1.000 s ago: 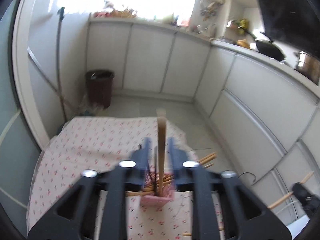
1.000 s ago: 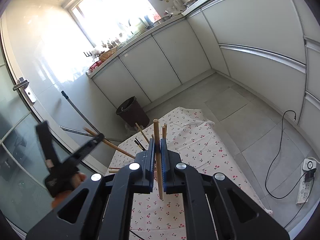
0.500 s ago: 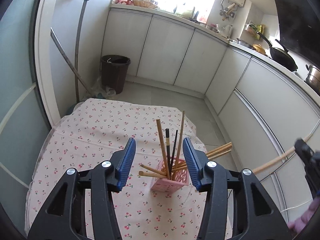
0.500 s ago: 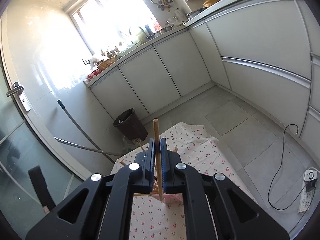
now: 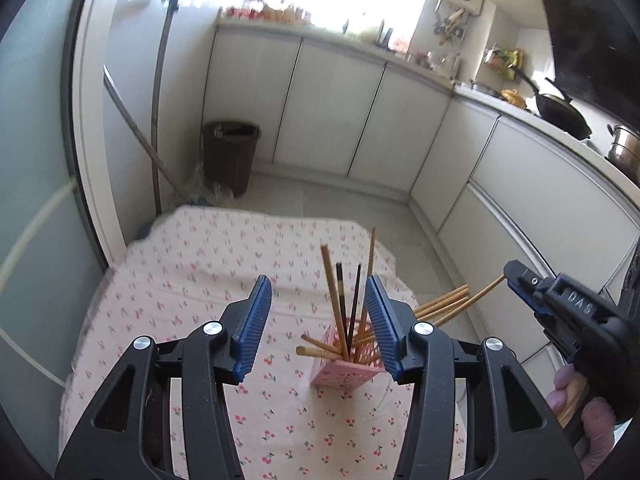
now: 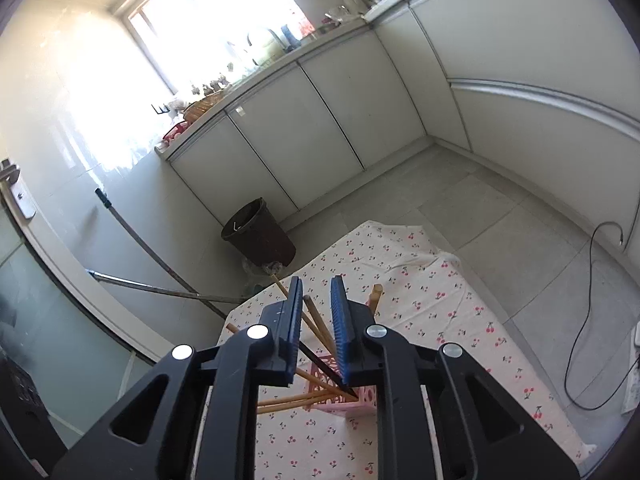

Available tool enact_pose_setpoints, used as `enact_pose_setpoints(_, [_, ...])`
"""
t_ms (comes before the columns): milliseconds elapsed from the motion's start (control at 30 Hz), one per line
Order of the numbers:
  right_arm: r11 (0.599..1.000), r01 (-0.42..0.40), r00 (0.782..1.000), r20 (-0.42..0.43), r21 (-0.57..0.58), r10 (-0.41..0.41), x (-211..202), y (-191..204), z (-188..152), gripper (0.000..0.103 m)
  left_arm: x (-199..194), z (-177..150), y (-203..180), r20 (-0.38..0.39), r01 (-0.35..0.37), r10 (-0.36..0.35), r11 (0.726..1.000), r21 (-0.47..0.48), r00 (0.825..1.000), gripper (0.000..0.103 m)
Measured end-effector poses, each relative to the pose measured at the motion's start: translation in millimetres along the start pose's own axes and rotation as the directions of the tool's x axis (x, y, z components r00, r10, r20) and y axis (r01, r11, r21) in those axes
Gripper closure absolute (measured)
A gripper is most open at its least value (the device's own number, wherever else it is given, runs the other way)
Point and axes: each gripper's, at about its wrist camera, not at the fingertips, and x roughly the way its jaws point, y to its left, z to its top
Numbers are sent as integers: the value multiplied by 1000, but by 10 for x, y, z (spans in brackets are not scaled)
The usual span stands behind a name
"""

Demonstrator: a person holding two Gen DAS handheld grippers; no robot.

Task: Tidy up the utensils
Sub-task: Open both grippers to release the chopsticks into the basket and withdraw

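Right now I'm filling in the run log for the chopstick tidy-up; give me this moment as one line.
step: chopsticks in pink basket | left claw: open, empty | right claw: just opened, gripping nothing | table: cherry cloth

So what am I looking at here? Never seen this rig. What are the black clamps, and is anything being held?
There is no robot. A person holds a two-finger gripper in each hand, and each gripper carries a fisheye camera that looks along its blue-padded fingers. One picture is from the left gripper, the other from the right gripper.

Both look down at a table under a cherry-print tablecloth in a kitchen. On it stands a pink perforated holder with wooden and black chopsticks leaning in it.

The left gripper's jaws have just been opening, and it is open and empty. The right gripper's jaws have also just been opening. One wooden chopstick reaches from the holder up to its tips, but the pads no longer seem to clamp it.
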Motion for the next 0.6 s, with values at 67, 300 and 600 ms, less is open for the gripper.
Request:
enact_pose_setpoints(67, [998, 25, 999, 24, -59, -23, -132, 83, -42, 87, -125, -21, -59, 44, -18, 17, 999, 30, 999, 56])
enact_pose_setpoints(300, [979, 114, 993, 3, -168, -115, -462, 97, -330, 81, -309, -285, -227, 72, -57, 50, 994, 94, 996, 53])
enact_pose_setpoints(600, [959, 172, 984, -17, -225, -180, -789, -77, -798, 51, -496, -729, -291, 82, -94, 83, 986, 135, 993, 26])
